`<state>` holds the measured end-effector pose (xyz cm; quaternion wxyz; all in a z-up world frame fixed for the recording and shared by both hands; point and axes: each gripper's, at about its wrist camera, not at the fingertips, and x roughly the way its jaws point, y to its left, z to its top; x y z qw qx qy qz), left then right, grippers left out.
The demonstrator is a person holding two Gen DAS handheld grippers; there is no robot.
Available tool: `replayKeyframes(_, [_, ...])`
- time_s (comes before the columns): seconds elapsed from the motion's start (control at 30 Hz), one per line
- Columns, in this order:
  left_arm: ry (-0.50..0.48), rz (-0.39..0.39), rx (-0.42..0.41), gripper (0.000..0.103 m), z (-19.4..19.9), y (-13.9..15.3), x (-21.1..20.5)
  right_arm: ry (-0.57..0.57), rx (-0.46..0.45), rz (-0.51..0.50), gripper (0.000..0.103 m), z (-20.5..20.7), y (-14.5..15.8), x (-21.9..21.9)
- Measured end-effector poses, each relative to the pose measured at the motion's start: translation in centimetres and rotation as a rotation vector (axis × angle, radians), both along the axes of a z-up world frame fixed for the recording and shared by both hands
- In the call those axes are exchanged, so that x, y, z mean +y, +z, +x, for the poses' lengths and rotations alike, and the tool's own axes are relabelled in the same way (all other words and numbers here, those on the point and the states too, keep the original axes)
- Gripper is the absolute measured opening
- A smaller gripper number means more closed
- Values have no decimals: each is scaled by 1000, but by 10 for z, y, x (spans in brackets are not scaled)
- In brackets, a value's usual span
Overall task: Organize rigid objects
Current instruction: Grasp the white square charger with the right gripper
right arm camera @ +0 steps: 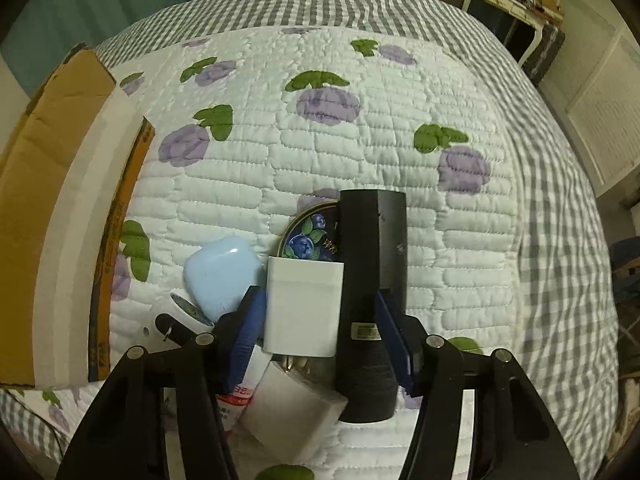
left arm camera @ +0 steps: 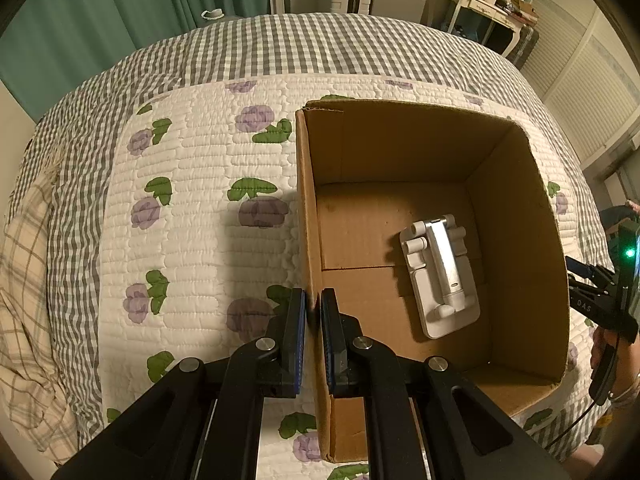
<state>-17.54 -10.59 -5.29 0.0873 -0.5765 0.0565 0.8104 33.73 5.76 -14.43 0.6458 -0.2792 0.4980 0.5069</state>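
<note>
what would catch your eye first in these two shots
The open cardboard box on the floral quilt, with a white folding stand lying on its floor and the left tool clamped on its near wall. Then the right tool, set around a white block and a black cylinder in a small clutter.

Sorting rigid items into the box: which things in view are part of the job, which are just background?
Job:
cardboard box
white phone stand, already inside
white block
black cylinder
light blue case
blueberry tin
left gripper, clamped on box wall
right gripper

Background:
floral quilt
green curtain
cluttered desk
</note>
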Motion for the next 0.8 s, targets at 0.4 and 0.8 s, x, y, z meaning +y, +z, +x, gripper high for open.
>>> replayKeyframes(0.4, [-5,-5,-1,8,0,-1,1,56,-3,-56,42,-17,-14,13])
replayKeyframes(0.8, [-9,-3,-4,8,0,-2,0,66,-5,-15,40,-12,-5,-2])
